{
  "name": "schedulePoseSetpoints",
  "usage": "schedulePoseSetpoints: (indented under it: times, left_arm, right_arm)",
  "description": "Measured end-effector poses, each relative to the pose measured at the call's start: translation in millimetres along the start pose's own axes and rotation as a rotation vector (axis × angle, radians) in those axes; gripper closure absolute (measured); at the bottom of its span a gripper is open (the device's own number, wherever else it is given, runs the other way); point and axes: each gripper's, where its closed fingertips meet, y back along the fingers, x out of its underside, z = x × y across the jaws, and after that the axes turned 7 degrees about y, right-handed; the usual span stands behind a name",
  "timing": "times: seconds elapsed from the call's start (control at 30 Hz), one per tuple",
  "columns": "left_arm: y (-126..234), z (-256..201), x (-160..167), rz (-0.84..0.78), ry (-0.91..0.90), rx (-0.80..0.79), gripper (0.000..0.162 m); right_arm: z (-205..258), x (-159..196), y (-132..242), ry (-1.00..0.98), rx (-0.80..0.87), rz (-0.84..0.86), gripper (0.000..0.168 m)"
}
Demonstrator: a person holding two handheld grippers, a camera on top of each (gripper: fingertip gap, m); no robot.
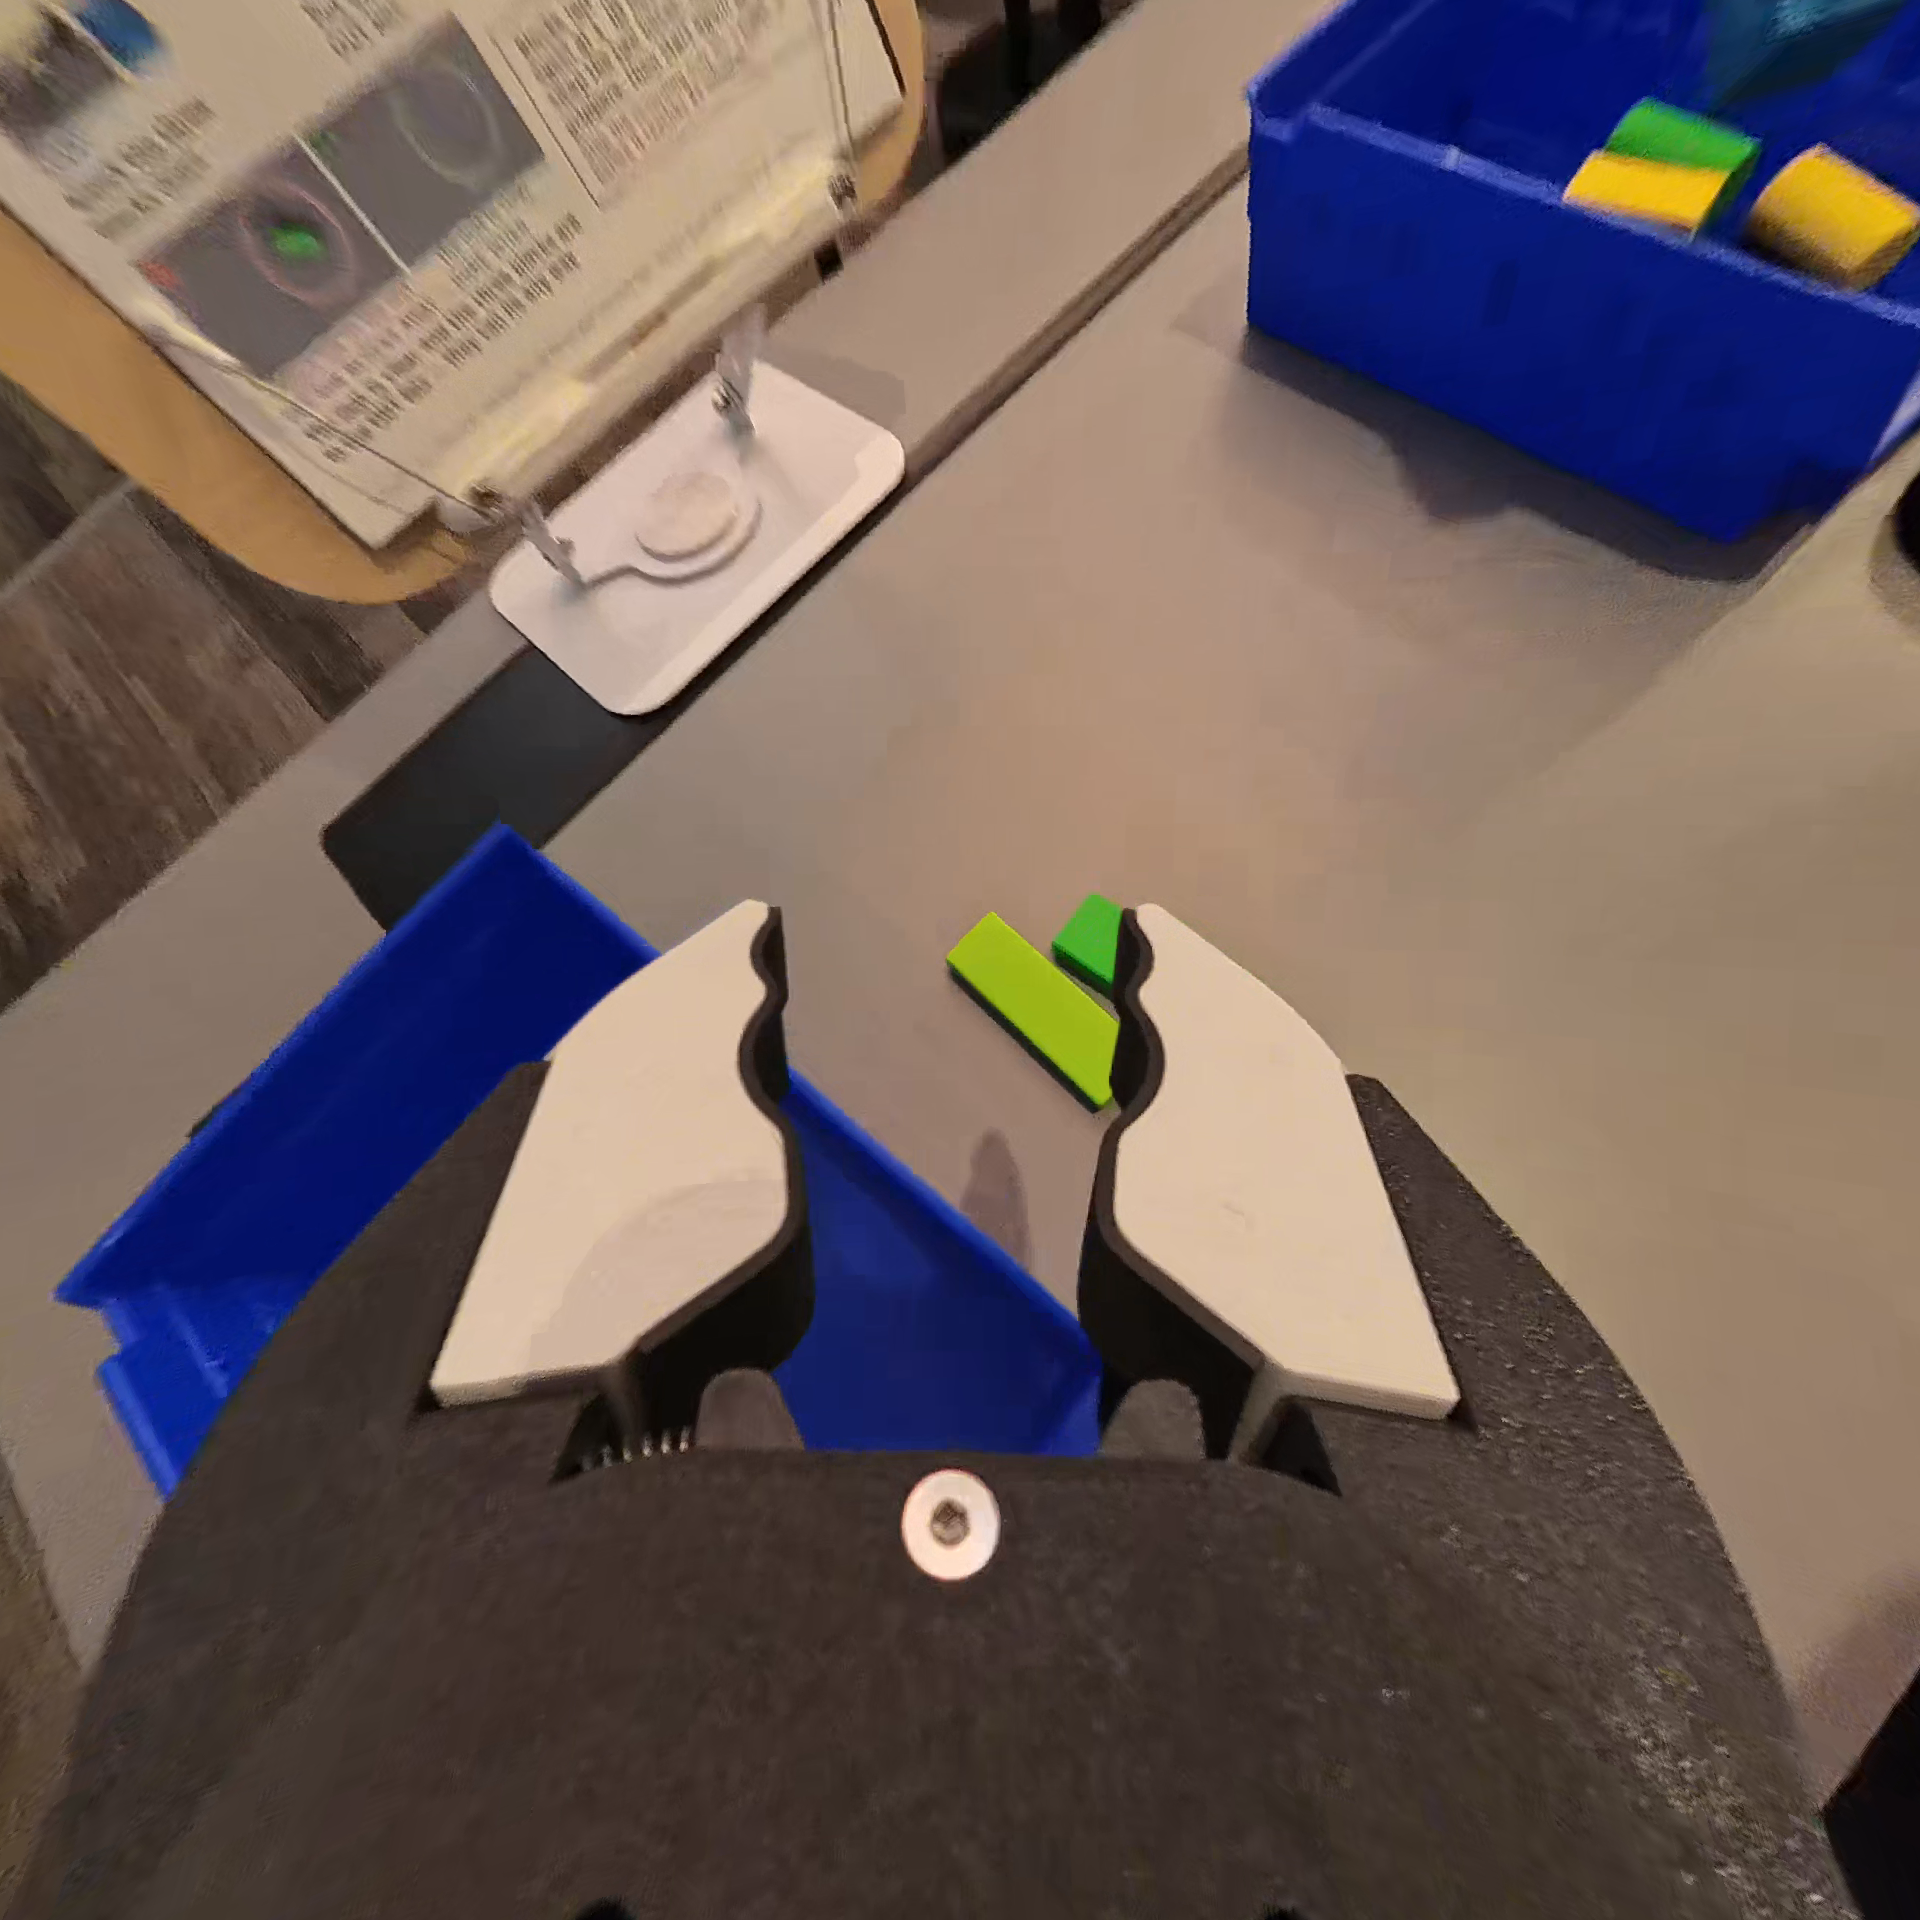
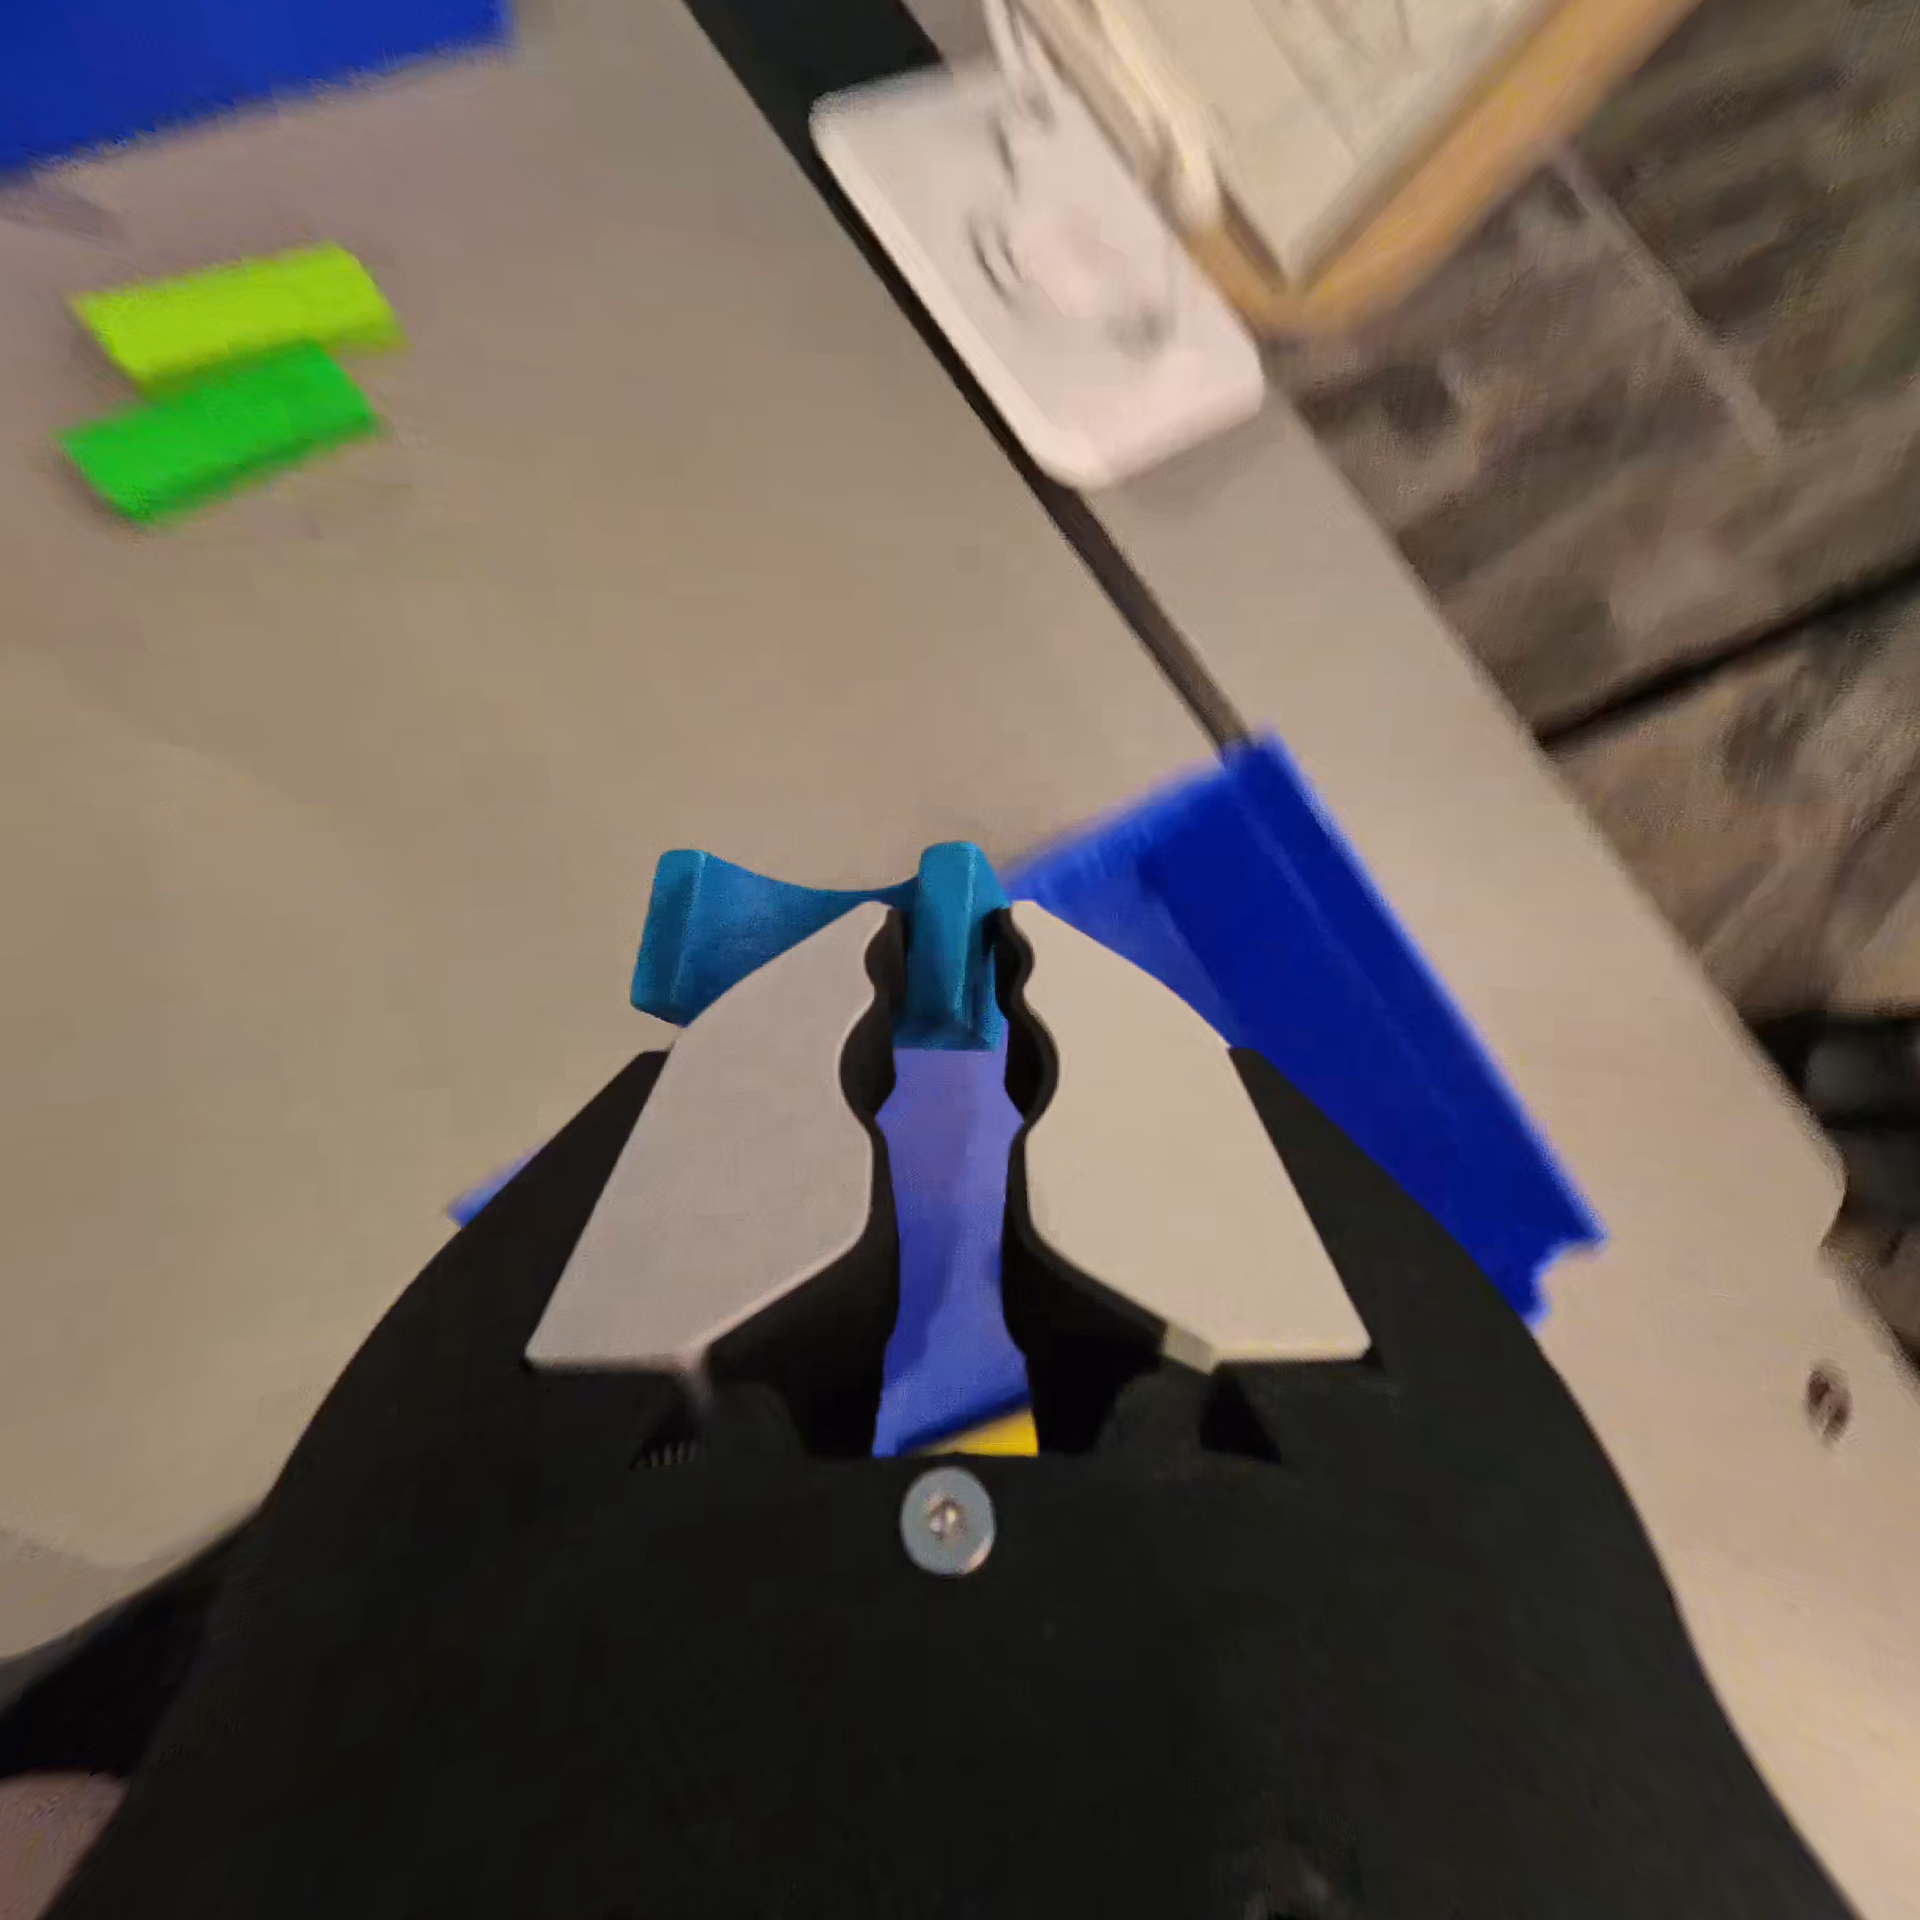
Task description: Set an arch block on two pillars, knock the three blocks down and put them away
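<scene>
- The arch (image 2: 821, 925), teal blue, is pinched by one leg between the right gripper (image 2: 945, 935) tips, its other leg sticking out to the side.
- It hangs over a blue bin (image 2: 1351, 997) at the table edge, so my read is that this is the putting-away stage, with the arch about to be dropped in.
- A sliver of yellow shows low between the fingers, inside that bin; too little of it to name.
- The two pillars lie flat on the grey table (image 1: 1247, 727): the lime block (image 1: 1029, 1003) and the green block (image 1: 1086, 940), side by side and touching or nearly so.
- So the knock-down looks done; neither pillar is stowed yet.
- The left gripper (image 1: 951, 966) is spread wide and holds nothing, hanging over the near corner of an empty-looking bin (image 1: 416, 1039), with the pillars just ahead by its right fingertip.
- Farther off in the left view, a second bin (image 1: 1507, 291) holds green and yellow blocks (image 1: 1683, 177); something teal shows above it at the frame edge.
- Beyond the table, a white stand (image 1: 707, 540) carries a printed sheet.
- Left to do, by my judgement: release the arch, then pick up and bin both pillars.
</scene>
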Motion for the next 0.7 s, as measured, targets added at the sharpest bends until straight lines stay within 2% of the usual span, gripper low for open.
schedulePoseSetpoints:
  times: [0.07, 0.13, 0.2, 0.3, 0.43, 0.57, 0.63, 0.67, 0.7]
  left_arm:
    - [-23.7, -8.2, 6.1, 0.06, -0.004, 0.007, 0.104]
    - [-44.5, -20.0, 15.2, 0.12, 0.006, 0.051, 0.106]
    - [-62.3, -25.1, 30.1, 0.211, 0.016, 0.06, 0.106]
    - [-84.2, -20.2, 51.6, 0.327, 0.0, -0.015, 0.105]
    - [-102.9, -10.8, 81.1, 0.498, -0.041, -0.157, 0.105]
    - [-120.8, -2.2, 105.8, 0.631, -0.099, -0.301, 0.102]
    - [-128.9, -5.7, 117.9, 0.691, -0.102, -0.31, 0.1]
    - [-132.7, -8.1, 117.5, 0.681, -0.086, -0.307, 0.108]
    - [-135.3, -9.5, 116.7, 0.673, -0.069, -0.303, 0.103]
  right_arm:
    - [-15.7, 53.4, -9.6, -0.067, -0.013, 0.092, 0.151]
    - [-20.7, 90.6, -25.7, -0.087, -0.046, 0.172, 0.15]
    - [-20.1, 114.0, -40.8, -0.118, -0.093, 0.246, 0.15]
    - [-22.3, 133.4, -56.2, -0.122, -0.109, 0.306, 0.149]
    - [-47.1, 121.1, -49.8, -0.13, 0.015, 0.214, 0.134]
    - [-66.9, 88.5, -18.3, -0.077, 0.174, 0.06, 0.135]
    - [-66.1, 78.2, -8.0, -0.043, 0.204, 0.035, 0.135]
    - [-65.3, 75.8, -5.1, -0.025, 0.215, 0.042, 0.135]
    - [-65.0, 74.2, -3.3, -0.007, 0.228, 0.055, 0.135]
